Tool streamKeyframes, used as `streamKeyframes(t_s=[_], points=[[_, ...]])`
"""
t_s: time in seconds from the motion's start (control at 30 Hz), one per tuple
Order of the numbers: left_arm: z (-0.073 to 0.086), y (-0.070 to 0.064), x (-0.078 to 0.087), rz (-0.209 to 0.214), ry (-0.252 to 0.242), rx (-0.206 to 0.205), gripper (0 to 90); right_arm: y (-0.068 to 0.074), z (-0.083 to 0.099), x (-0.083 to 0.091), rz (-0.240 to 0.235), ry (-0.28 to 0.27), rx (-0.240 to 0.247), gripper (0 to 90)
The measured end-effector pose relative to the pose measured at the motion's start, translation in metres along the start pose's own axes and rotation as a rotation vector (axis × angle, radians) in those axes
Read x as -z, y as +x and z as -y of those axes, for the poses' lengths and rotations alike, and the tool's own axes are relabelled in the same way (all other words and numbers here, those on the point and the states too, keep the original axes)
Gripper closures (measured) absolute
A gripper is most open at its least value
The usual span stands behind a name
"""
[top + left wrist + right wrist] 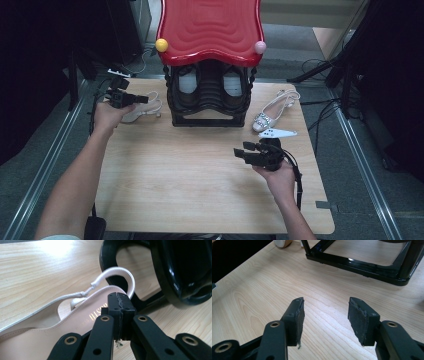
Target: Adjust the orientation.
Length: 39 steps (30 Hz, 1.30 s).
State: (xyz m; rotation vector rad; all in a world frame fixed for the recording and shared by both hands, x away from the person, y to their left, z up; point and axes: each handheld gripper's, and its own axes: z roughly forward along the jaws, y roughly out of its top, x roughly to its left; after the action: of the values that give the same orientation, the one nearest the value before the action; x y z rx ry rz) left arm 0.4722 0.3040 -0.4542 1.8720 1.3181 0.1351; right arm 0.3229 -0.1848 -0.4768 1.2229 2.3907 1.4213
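Nearest the person, the right gripper [250, 151] hangs spread and idle over bare desk [200, 190]. Farther off, the left gripper [137, 99], pressed together, seems to pinch the pale shoe [37, 327] lying left of the black rack [210, 95]. A steady lift should clear the rack's foot; open desk lies in front, its left edge close.
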Motion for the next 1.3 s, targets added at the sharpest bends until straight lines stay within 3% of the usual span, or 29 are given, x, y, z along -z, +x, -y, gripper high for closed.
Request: streamKeyframes(t_s=[0.13,0.2,0.43,0.6,0.83,1.3], points=[[0.003,0.009,-0.003,-0.025,0.014,0.023,90.0,0.001,0.0,-0.002,-0.002,0.004,0.008,48.2],[0.005,0.011,-0.008,-0.034,0.055,0.012,90.0,0.001,0.0,-0.003,-0.004,0.009,0.009,48.2],[0.018,0.006,-0.017,-0.007,0.076,0.035,90.0,-0.001,-0.002,-0.007,-0.009,0.015,0.005,48.3],[0.028,0.005,-0.012,0.006,0.072,0.049,90.0,-0.001,-0.006,-0.013,-0.024,0.018,0.017,48.3],[0.037,0.005,-0.005,-0.017,0.094,0.043,90.0,-0.001,-0.013,-0.022,-0.053,0.023,0.023,48.3],[0.051,0.011,0.015,-0.057,0.128,0.069,90.0,0.001,-0.021,-0.036,-0.084,0.036,0.04,48.5]])
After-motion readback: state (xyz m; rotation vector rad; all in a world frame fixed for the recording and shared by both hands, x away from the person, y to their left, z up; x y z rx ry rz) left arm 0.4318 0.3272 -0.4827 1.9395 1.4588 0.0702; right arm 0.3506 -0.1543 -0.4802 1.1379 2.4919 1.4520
